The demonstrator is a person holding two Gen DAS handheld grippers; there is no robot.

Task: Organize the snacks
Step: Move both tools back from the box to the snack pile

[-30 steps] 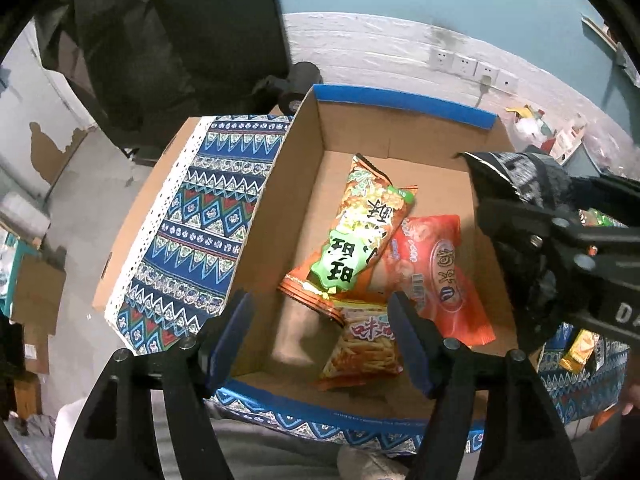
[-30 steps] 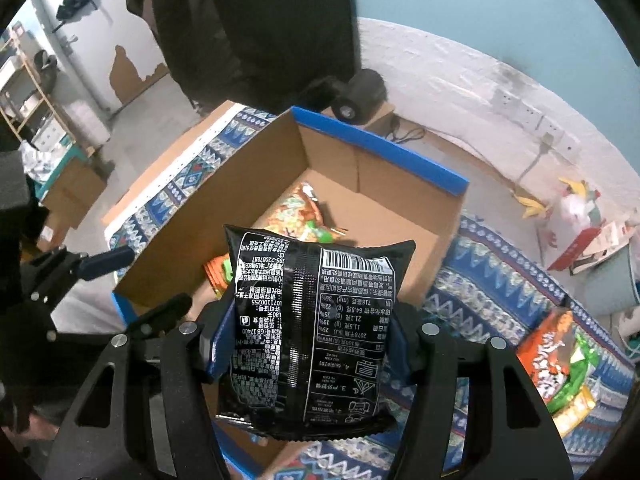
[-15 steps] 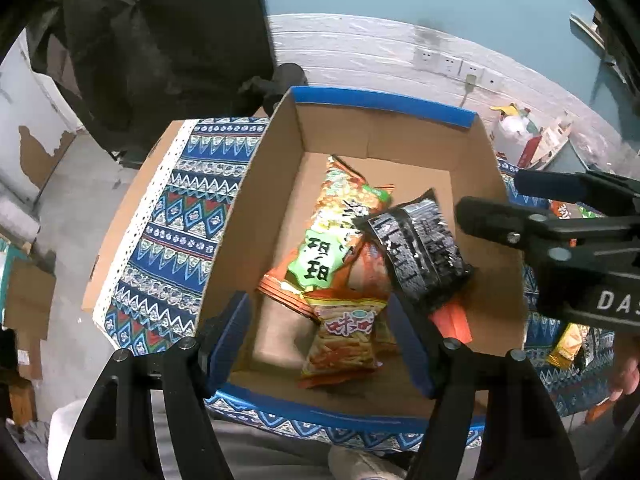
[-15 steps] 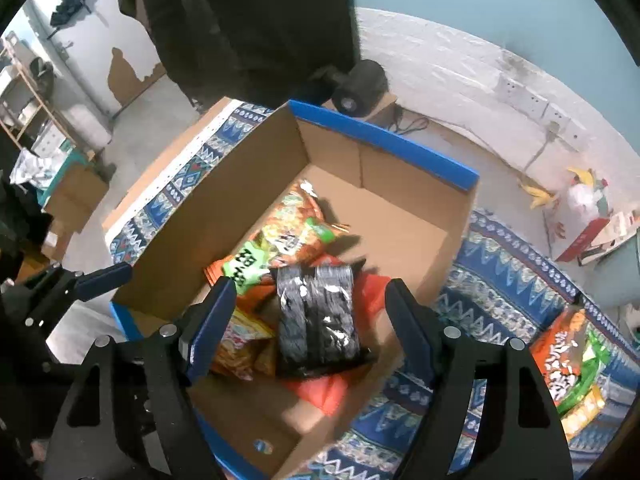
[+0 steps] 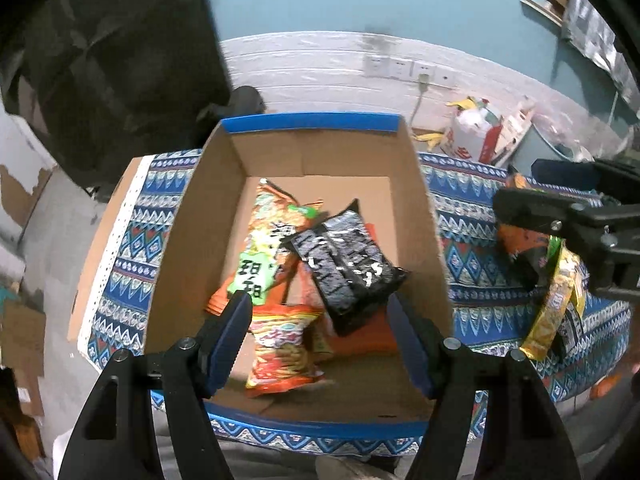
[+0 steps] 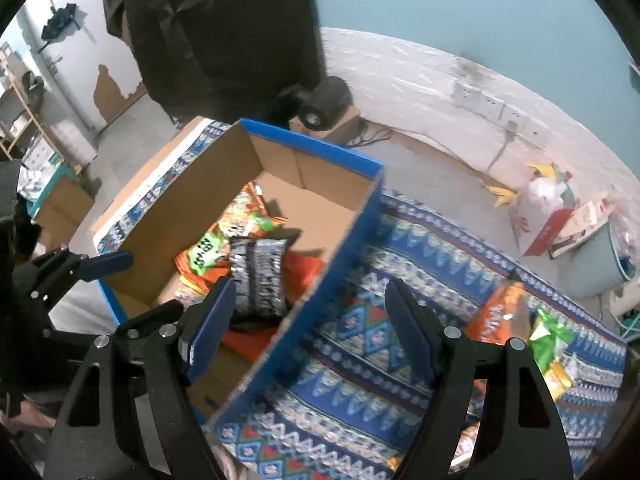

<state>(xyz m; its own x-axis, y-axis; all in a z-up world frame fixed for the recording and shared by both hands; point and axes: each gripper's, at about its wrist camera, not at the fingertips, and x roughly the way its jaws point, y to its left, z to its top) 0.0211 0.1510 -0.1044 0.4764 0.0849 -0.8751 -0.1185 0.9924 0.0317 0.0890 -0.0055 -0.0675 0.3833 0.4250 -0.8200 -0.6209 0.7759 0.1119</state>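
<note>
the shiny black foil snack packet point(image 6: 258, 280) lies inside the open brown cardboard box with blue edges point(image 6: 348, 236), on top of the orange and green snack bags point(image 5: 272, 256). the right tool point(image 6: 308, 320) hangs wide open and empty above the box's right wall, the packet just beyond its left finger. the left tool point(image 5: 320, 328) is half open, holding nothing, over the box's near end. more snack bags point(image 6: 520, 320) lie on the blue patterned cloth point(image 6: 400, 280) covering the worktop.

A blue patterned tablecloth point(image 6: 424, 248) covers the table. Beyond its far edge, wall sockets point(image 5: 408, 69) sit on the white lower wall, a white plastic bag point(image 6: 546, 196) lies on the floor, and a black cylinder point(image 6: 325, 103) stands left of it.
</note>
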